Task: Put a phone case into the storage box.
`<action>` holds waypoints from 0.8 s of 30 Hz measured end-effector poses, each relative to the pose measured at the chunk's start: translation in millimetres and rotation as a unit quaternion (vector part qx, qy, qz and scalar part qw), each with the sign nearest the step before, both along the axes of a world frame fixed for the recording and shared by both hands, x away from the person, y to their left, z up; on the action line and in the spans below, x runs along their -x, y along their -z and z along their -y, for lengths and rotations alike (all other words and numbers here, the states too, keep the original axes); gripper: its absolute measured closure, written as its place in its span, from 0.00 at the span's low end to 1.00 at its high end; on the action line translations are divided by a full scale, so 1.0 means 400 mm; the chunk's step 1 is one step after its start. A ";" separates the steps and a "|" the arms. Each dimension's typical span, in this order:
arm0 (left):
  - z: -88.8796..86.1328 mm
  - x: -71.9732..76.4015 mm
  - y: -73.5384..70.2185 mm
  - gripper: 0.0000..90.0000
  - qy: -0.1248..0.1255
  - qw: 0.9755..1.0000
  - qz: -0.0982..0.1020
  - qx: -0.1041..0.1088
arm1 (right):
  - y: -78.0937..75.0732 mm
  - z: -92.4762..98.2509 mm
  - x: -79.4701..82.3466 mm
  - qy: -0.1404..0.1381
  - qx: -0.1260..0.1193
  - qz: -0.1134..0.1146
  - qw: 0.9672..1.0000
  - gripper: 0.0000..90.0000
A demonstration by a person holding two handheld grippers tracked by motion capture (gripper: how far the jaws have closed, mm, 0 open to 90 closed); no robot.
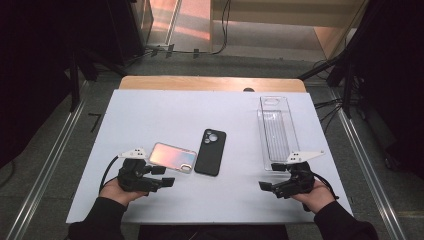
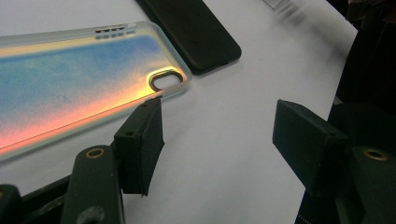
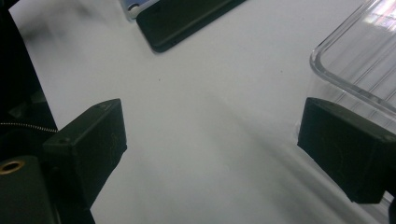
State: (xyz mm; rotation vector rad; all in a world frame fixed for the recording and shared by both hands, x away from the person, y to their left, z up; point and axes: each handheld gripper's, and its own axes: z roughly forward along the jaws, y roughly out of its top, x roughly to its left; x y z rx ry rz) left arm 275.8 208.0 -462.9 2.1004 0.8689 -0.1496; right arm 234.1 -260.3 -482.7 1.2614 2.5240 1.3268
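Left gripper [image 2: 217, 135], jaws apart and empty, sits at 7 o'clock of the cut-off iridescent phone case [image 2: 70, 88]; right gripper [image 3: 210, 149], likewise agape, nears the empty clear tray [image 3: 359, 65].

The right gripper [image 3: 210, 149] holds its two black jaws wide apart over the white table surface [image 3: 205, 116], with nothing between them. Just beside the right-hand jaw, the rounded corner of a clear ribbed plastic tray [image 3: 359, 60] sits on the surface. Well away from the tray, near the top edge, lies the end of a black phone case [image 3: 182, 21], and beside that a small pale corner of another case [image 3: 135, 7].
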 end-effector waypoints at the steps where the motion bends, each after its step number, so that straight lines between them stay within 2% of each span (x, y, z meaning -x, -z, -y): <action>1: 0.000 0.000 -0.001 0.37 0.000 1.000 0.001 -0.002 | 0.000 0.000 0.001 -0.002 -0.001 0.000 1.000 0.07; 15: -0.002 -0.001 -0.010 0.37 -0.001 1.000 0.007 0.003 | -0.005 0.002 0.010 -0.003 -0.002 0.000 1.000 0.07; 16: -0.001 0.000 -0.010 0.37 0.002 1.000 0.006 0.009 | -0.005 0.002 0.010 0.000 -0.005 0.003 1.000 0.07; 24: 0.004 0.001 -0.010 0.37 0.006 1.000 0.004 0.009 | -0.005 0.003 0.011 -0.002 -0.003 0.009 1.000 0.07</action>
